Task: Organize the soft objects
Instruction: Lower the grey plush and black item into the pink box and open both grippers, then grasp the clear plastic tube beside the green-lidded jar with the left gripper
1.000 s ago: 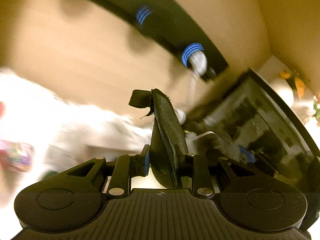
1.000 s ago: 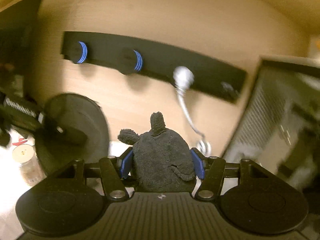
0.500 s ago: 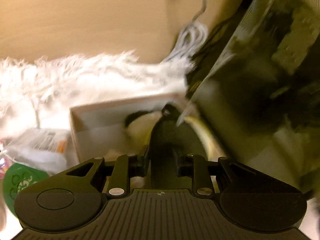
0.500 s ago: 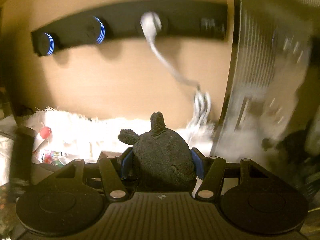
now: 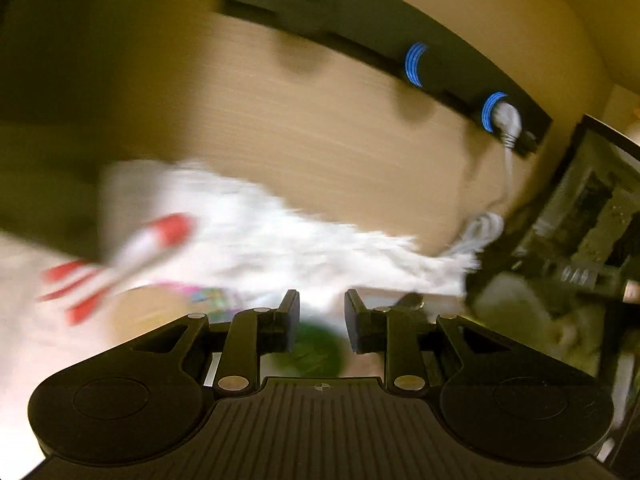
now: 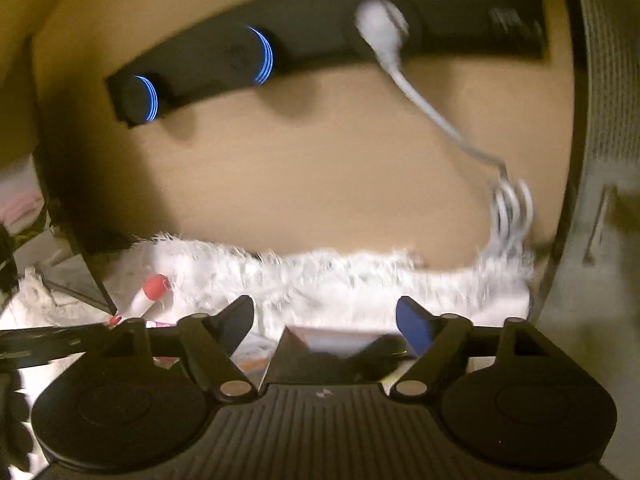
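shaggy white rug (image 6: 360, 280), coiled white cable (image 6: 512, 208)

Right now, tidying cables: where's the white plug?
In the right wrist view, the white plug sits top centre-right in the black socket strip, right of two blue-ringed sockets.

A tan, wood-grained wall panel (image 6: 320, 152) fills the back of both views under warm, yellowish light; a long black strip (image 6: 320, 44) is fixed across it, carrying round knobs ringed in blue light (image 6: 264, 56); a white plug (image 6: 380, 24) sits in the strip and its white cable (image 6: 512, 204) hangs in a coil; a white shaggy cover (image 6: 360, 280) lies along the foot of the wall; a dark mesh-fronted cabinet (image 6: 600, 120) stands at the right edge.
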`<state>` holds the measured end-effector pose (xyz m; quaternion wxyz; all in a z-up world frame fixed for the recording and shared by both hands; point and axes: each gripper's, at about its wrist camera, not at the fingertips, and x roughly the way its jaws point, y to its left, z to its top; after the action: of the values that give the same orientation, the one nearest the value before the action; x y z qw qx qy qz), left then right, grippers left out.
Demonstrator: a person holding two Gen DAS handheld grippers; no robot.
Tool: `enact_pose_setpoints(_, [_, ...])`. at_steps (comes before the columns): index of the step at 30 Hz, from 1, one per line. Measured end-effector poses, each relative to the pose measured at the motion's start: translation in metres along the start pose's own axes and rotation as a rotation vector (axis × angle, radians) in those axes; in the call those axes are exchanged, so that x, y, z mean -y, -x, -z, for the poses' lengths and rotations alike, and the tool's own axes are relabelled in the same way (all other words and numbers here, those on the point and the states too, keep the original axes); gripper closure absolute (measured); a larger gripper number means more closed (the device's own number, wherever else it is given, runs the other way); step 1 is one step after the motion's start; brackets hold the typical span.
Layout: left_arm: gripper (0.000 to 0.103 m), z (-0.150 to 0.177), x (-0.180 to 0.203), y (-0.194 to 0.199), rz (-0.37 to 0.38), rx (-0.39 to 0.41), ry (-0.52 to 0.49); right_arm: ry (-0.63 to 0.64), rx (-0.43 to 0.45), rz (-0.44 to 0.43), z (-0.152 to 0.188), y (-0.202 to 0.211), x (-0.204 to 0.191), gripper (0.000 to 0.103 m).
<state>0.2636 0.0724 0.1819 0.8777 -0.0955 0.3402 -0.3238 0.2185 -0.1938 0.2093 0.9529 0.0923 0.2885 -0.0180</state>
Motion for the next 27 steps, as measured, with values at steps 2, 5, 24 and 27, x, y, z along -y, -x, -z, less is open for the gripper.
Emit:
enact_pose_setpoints(2, [0.076, 0.014, -0.016, 0.023, -0.05, 0.029, 0.004, 0.016, 0.006, 0.013, -0.001, 0.0, -0.005, 0.024])
enact_pose_setpoints(5, [0.076, 0.038, -0.048, 0.053, -0.134, 0.012, 0.024, -0.004, -0.027, 0.014, 0.004, -0.01, -0.008, 0.025])
enact_pose_setpoints(24, [0.076, 0.103, -0.103, 0.075, -0.141, -0.106, 0.048, 0.211, -0.226, -0.067, 0.152, 0.005, -0.115, 0.063])
enact_pose_setpoints(27, [0.076, 0.103, -0.076, 0.047, -0.01, -0.177, -0.008, 0.158, -0.262, -0.055, 0.168, 0.01, -0.109, 0.062])
